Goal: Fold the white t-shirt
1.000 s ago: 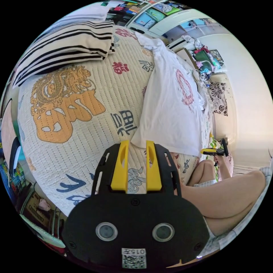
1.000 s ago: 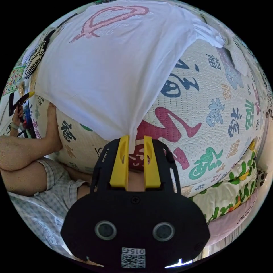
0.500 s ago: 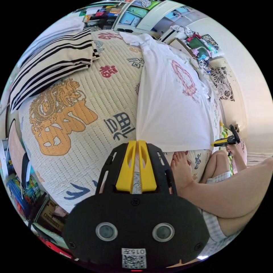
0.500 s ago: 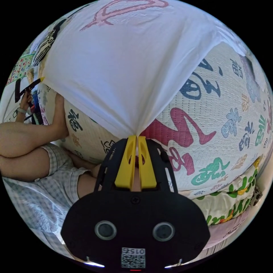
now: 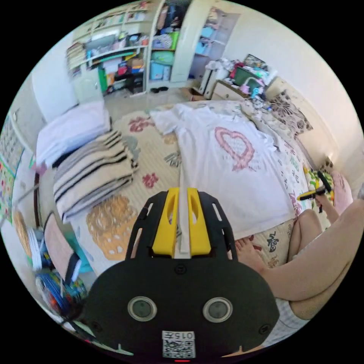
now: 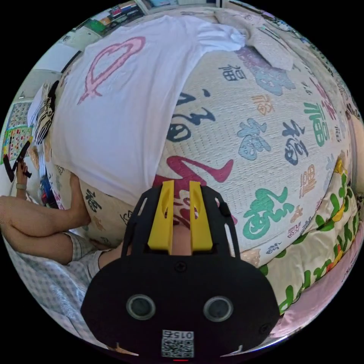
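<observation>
Since half a second ago the left gripper (image 5: 181, 223) has lifted the white t-shirt (image 5: 227, 170), its jaws clamped on one hem corner, while the right gripper (image 6: 178, 216) has let go, jaws apart over the bed (image 6: 273, 125), so the fold looks one-handed.

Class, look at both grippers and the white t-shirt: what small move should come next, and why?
Probably re-grip with the right gripper: its jaws stand open beside the white t-shirt's hem corner, while the left gripper is shut on the other corner, lifted.
</observation>
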Available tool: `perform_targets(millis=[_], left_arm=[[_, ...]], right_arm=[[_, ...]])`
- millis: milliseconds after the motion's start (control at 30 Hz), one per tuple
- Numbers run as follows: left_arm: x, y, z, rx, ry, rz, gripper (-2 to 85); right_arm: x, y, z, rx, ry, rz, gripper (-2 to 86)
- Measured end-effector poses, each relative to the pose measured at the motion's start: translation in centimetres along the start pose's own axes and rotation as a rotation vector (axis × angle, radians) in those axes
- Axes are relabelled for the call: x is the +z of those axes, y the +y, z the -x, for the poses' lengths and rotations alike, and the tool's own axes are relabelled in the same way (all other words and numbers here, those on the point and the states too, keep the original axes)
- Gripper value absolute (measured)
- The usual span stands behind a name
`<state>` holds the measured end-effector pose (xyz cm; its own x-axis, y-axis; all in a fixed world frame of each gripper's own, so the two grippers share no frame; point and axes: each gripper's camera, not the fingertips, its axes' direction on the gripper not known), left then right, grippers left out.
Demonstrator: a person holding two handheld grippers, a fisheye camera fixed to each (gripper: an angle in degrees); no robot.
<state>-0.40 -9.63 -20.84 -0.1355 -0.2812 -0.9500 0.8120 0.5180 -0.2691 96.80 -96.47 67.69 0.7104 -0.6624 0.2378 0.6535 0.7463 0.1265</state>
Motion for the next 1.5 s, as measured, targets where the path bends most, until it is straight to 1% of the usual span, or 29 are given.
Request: perform_targets(millis=[33, 67, 100, 133, 167, 200, 233, 267, 300, 333, 367, 400, 433, 500, 600, 733, 800, 867, 900, 933, 1033, 1100, 1167, 1233, 1267, 1333, 1367, 1433, 1500], left_arm=[[0.4, -1.7, -1.6, 0.078, 0.014, -0.031, 6.3], [1.6, -5.3, -4.9, 0.224, 0.075, -0.081, 6.4], [3.6, -8.9, -8.4, 0.342, 0.165, -0.103, 5.7], [4.7, -10.6, -10.2, 0.4, 0.221, -0.106, 5.0], [7.6, -14.2, -14.0, 0.494, 0.335, -0.102, 4.0], [10.9, -17.7, -17.9, 0.582, 0.459, -0.069, 3.4], [12.6, -19.5, -19.9, 0.611, 0.51, -0.043, 3.6], [16.1, -22.9, -24.0, 0.652, 0.576, 0.022, 4.0], [19.1, -25.9, -28.3, 0.685, 0.598, 0.06, 5.1], [20.4, -27.1, -30.4, 0.702, 0.605, 0.057, 5.6], [22.7, -29.4, -34.3, 0.722, 0.614, 0.042, 6.4], [25.1, -31.4, -38.1, 0.724, 0.613, 0.059, 6.9], [26.3, -32.2, -40.0, 0.737, 0.601, 0.079, 7.1], [30.9, -34.5, -46.7, 0.807, 0.439, 0.15, 6.4], [36.1, -35.8, -52.7, 0.867, 0.331, 0.189, 5.8], [40.7, -37.0, -56.7, 0.861, 0.319, 0.266, 3.6], [42.0, -37.7, -57.9, 0.855, 0.258, 0.232, 1.1], [42.4, -38.5, -58.3, 0.866, 0.221, 0.185, 0.4], [42.5, -39.2, -58.3, 0.866, 0.221, 0.171, 0.3], [42.5, -39.5, -58.2, 0.864, 0.227, 0.163, 0.3], [42.3, -41.2, -57.3, 0.832, 0.295, 0.127, 1.2], [42.9, -41.5, -57.5, 0.845, 0.405, 0.157, 5.4], [44.0, -41.2, -58.7, 0.864, 0.388, 0.186, 8.8], [45.4, -40.7, -60.3, 0.904, 0.335, 0.206, 9.0], [46.3, -40.6, -61.0, 0.898, 0.277, 0.197, 7.6], [47.6, -40.9, -61.5, 0.877, 0.206, 0.176, 3.5], [48.3, -41.3, -61.6, 0.847, 0.177, 0.161, 1.3], [48.6, -42.3, -61.2, 0.808, 0.205, 0.151, 0.3], [47.9, -43.7, -60.1, 0.788, 0.244, 0.103, -0.4]], right_arm=[[-0.5, -0.1, -0.6, 0.022, -0.001, -0.044, 7.0], [-1.3, -0.4, -1.8, 0.058, -0.017, -0.117, 7.1], [-2.1, -0.9, -2.9, 0.085, -0.049, -0.187, 7.1], [-2.4, -1.2, -3.4, 0.098, -0.068, -0.223, 7.2], [-3.0, -1.9, -4.6, 0.128, -0.106, -0.294, 7.2], [-3.4, -2.7, -5.8, 0.164, -0.133, -0.355, 7.3], [-3.6, -3.1, -6.5, 0.182, -0.146, -0.382, 7.3], [-3.7, -3.9, -7.7, 0.223, -0.171, -0.426, 7.3], [-3.8, -4.7, -8.9, 0.267, -0.205, -0.459, 7.3], [-3.8, -5.0, -9.5, 0.283, -0.228, -0.474, 7.4], [-3.9, -5.7, -10.4, 0.304, -0.262, -0.505, 7.5], [-3.9, -6.3, -11.4, 0.328, -0.277, -0.521, 7.7], [-3.9, -6.6, -11.8, 0.338, -0.28, -0.527, 7.8], [-3.9, -7.5, -13.6, 0.37, -0.29, -0.541, 8.1], [-3.9, -8.5, -15.7, 0.39, -0.344, -0.532, 8.4], [-4.0, -9.9, -16.8, 0.334, -0.356, -0.495, 8.2], [-4.3, -10.3, -17.0, 0.311, -0.32, -0.492, 6.6], [-4.6, -10.3, -17.3, 0.315, -0.331, -0.498, 4.4], [-4.8, -10.2, -17.4, 0.293, -0.357, -0.512, 1.9], [-4.9, -10.0, -17.5, 0.291, -0.366, -0.518, 1.5], [-5.5, -9.3, -17.4, 0.276, -0.354, -0.544, 0.5], [-5.8, -8.8, -17.3, 0.284, -0.331, -0.554, 0.6], [-6.0, -8.6, -17.1, 0.298, -0.323, -0.572, 1.4], [-6.1, -8.6, -16.9, 0.308, -0.306, -0.591, 3.5], [-6.2, -8.7, -16.8, 0.315, -0.302, -0.591, 5.7], [-6.2, -9.3, -16.5, 0.302, -0.322, -0.563, 6.1], [-6.2, -9.6, -16.3, 0.293, -0.327, -0.542, 4.6], [-6.5, -9.8, -16.0, 0.283, -0.308, -0.536, 2.3], [-7.6, -9.3, -15.5, 0.266, -0.291, -0.582, 0.5]])
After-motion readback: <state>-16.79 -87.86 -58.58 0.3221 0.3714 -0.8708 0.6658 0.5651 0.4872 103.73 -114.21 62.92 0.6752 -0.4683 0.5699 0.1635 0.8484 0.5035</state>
